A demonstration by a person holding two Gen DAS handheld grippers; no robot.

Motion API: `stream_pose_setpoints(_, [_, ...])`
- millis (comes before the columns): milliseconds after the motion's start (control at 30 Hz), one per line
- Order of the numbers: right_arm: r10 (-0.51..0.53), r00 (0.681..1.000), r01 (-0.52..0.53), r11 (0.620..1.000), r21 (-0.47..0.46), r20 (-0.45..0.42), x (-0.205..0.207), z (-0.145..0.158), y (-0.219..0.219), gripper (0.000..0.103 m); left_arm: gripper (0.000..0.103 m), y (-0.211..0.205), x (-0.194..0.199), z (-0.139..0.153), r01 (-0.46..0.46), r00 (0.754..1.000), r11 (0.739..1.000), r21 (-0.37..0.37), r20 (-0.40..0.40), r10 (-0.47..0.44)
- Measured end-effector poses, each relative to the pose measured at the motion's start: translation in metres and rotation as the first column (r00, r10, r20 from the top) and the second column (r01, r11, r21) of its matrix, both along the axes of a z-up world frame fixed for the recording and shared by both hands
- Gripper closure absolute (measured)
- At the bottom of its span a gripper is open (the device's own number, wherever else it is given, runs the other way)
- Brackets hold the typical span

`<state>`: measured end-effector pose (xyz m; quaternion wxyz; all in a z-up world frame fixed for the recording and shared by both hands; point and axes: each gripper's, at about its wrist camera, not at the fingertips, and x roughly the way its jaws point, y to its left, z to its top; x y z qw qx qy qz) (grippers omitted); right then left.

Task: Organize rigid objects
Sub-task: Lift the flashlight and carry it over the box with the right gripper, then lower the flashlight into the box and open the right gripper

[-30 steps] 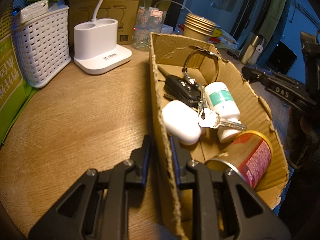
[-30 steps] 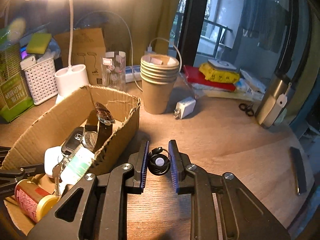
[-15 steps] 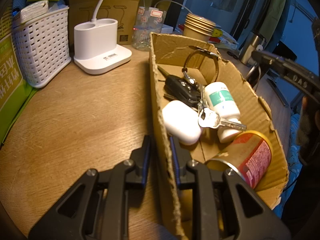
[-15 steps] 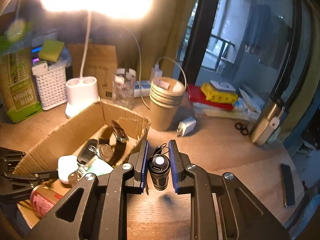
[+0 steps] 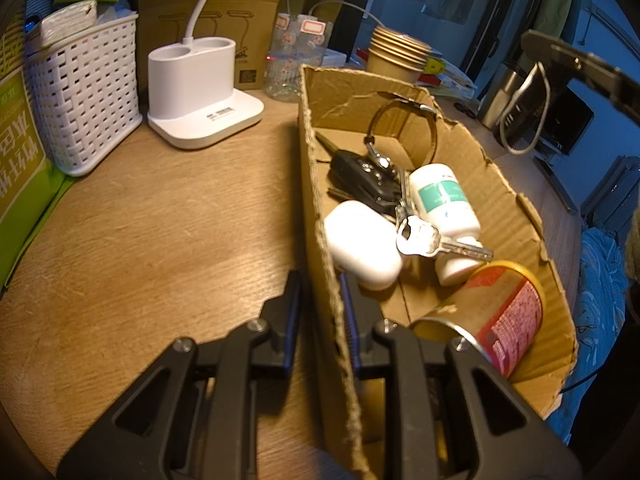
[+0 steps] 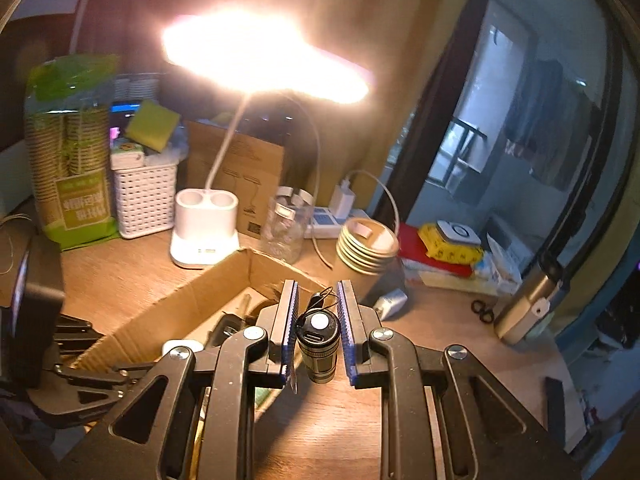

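Flashlight (image 6: 318,342): small, dark, stubby cylinder w/ knurled body, white round button on the end cap, a slot-shaped port under it, thin black lanyard loop at the far end. It sits between the right gripper (image 6: 317,334) fingers, clamped by both blue-edged pads, up off the wooden desk (image 5: 160,240) beside the cardboard box (image 5: 516,208) far corner. Left gripper (image 5: 320,320) is pinched on the box's near side wall, one finger outside, one inside.

Box contents, counted in left wrist view: 1 white earbud case (image 5: 362,244), 1 white pill bottle (image 5: 446,204) w/ teal label, lying down, 1 red-label can (image 5: 500,316) on its side, 1 black car key fob (image 5: 366,178), 1 silver key (image 5: 436,240) across case & bottle, 1 wristwatch (image 5: 402,128) standing on its strap at the far end.

Behind the box: 1 stack of paper cups (image 6: 368,246), 1 white lamp base (image 5: 202,88), 1 white basket (image 5: 86,92).
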<state>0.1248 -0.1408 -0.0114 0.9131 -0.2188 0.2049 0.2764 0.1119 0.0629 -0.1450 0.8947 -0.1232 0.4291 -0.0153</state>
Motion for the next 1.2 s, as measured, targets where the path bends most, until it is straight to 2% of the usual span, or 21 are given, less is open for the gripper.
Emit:
stream_pose_setpoints(233, [0.054, 0.999, -0.054, 0.998, -0.024, 0.005, -0.010, -0.001, 0.021, 0.082, 0.082, 0.000, 0.000, 0.000, 0.000, 1.000, 1.000, 0.000, 0.000, 0.000])
stream_pose_setpoints(633, [0.121, 0.992, -0.123, 0.992, -0.038, -0.044, -0.010, -0.021, 0.050, 0.082, 0.082, 0.000, 0.000, 0.000, 0.000, 1.000, 1.000, -0.001, -0.001, 0.000])
stream_pose_setpoints(967, [0.148, 0.982, -0.150, 0.988, -0.017, -0.114, 0.001, -0.041, 0.056, 0.082, 0.082, 0.000, 0.000, 0.000, 0.000, 1.000, 1.000, -0.001, 0.000, 0.000])
stream_pose_setpoints(1200, [0.149, 0.981, -0.151, 0.988, -0.008, -0.125, -0.005, -0.046, 0.051, 0.082, 0.082, 0.000, 0.000, 0.000, 0.000, 1.000, 1.000, 0.000, -0.001, 0.000])
